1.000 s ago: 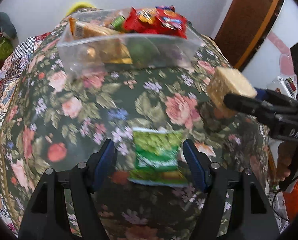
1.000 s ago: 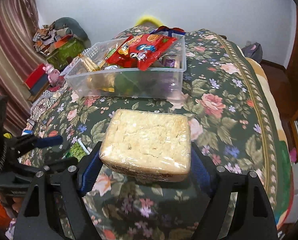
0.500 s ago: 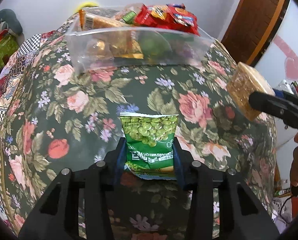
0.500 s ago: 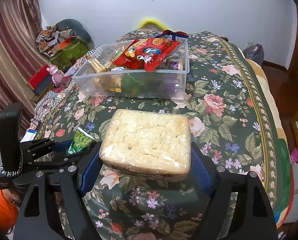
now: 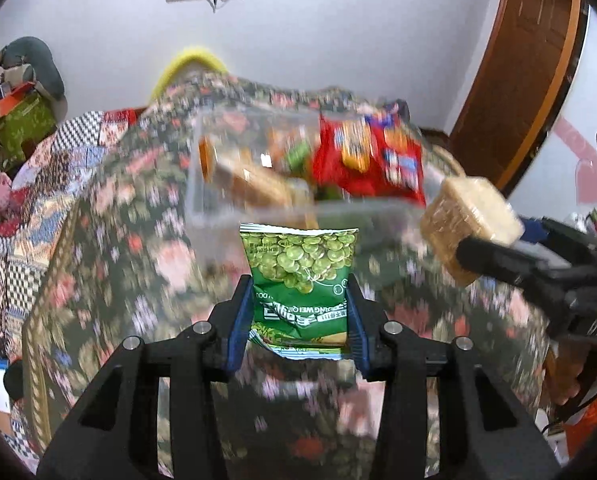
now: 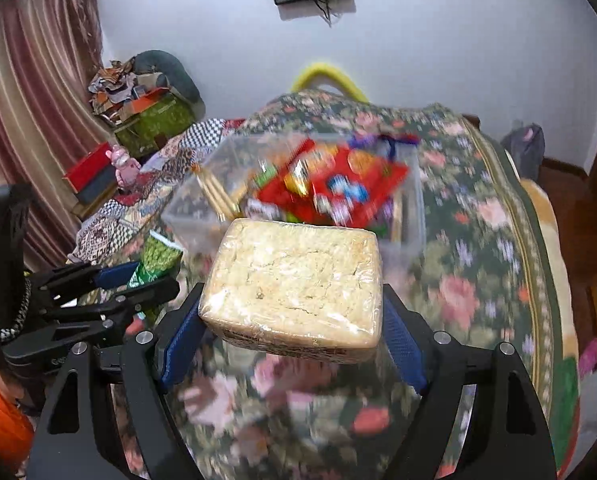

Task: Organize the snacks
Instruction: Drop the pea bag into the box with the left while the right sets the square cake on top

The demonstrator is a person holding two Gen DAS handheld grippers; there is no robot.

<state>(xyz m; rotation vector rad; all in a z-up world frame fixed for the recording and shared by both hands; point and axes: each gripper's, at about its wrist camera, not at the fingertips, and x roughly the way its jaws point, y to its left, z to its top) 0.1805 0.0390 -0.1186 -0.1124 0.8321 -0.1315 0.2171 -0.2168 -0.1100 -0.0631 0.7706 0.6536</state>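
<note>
**Floral bedspread, two grippers carrying snacks**

Dark green bedspread with pink roses (image 6: 478,264) covers a bed below a pale wall. On it sits a clear plastic bin (image 6: 412,216) holding a red snack bag (image 5: 372,160) and other packets. Left gripper (image 5: 300,312) clamps a small green pea snack packet (image 5: 300,268) upright, in the air before the bin. Right gripper (image 6: 290,320) grips a plastic-wrapped pale rice-cake block (image 6: 294,284), also in the air near the bin
</note>
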